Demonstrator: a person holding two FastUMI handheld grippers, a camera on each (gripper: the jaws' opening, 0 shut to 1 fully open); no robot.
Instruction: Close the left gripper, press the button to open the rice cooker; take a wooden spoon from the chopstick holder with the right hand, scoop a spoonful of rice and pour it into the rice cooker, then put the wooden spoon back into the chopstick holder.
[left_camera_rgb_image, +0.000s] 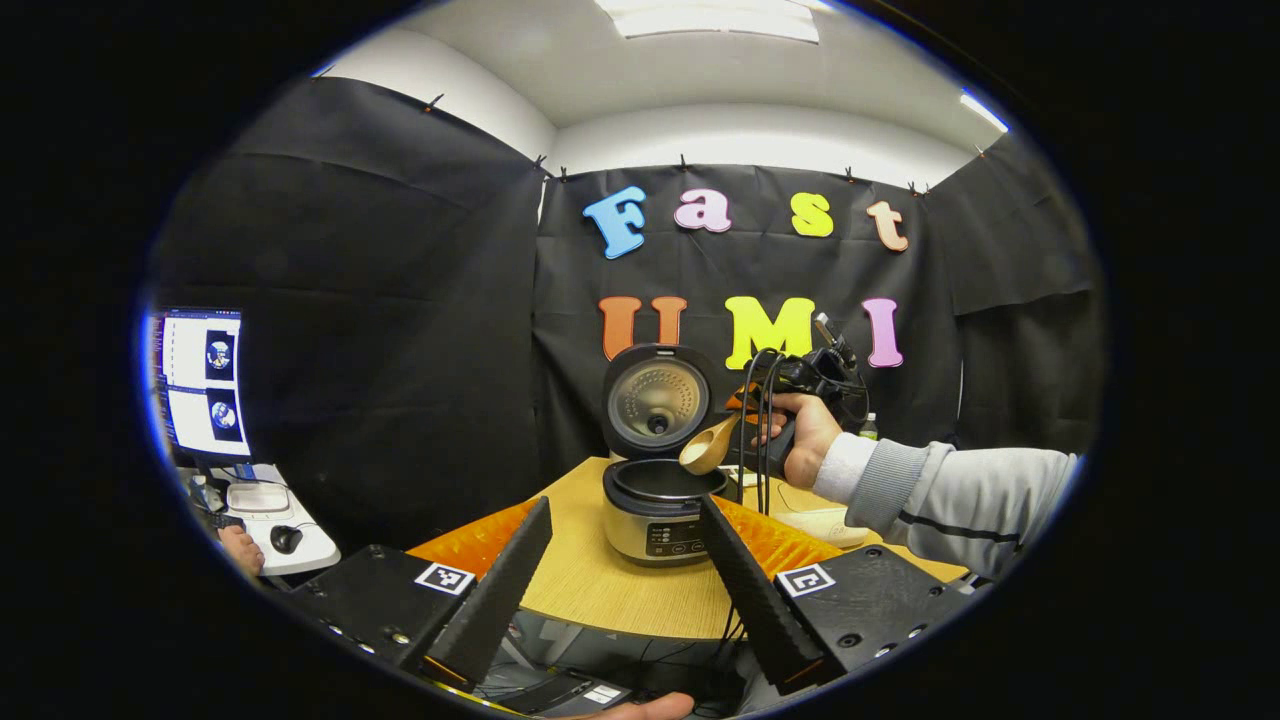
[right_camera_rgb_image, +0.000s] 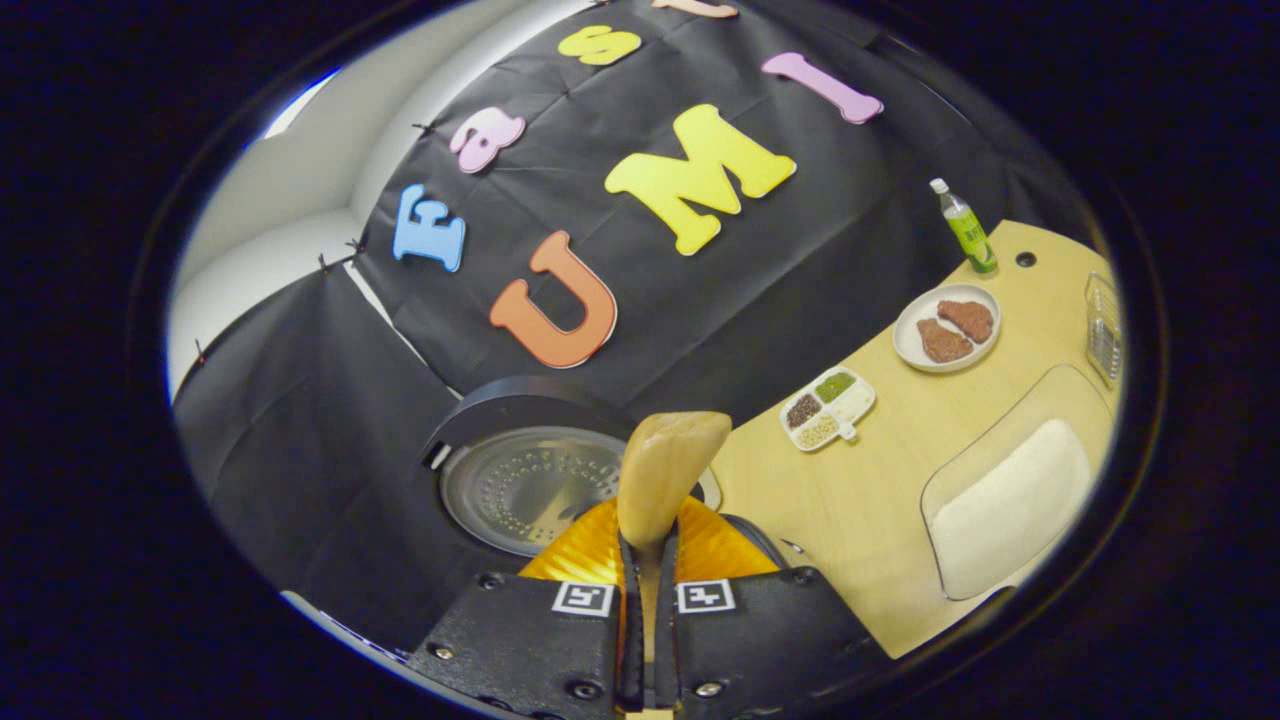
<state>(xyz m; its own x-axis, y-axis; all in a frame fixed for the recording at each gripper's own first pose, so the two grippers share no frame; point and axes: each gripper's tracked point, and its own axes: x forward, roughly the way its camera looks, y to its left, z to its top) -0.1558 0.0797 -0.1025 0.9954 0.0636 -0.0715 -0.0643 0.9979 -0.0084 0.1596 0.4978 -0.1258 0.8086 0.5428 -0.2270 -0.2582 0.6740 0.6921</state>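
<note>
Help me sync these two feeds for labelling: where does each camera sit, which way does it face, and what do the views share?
Left gripper view: rides the left gripper, level, facing the table's far side, the open rice cooker and the booth wall; its own spread fingers, plus the person's hand holding the right gripper.
Right gripper view: rides the right gripper, tilted, above the cooker; its own fingers clamp the wooden spoon.
Shared: cooker lid, spoon, table.
</note>
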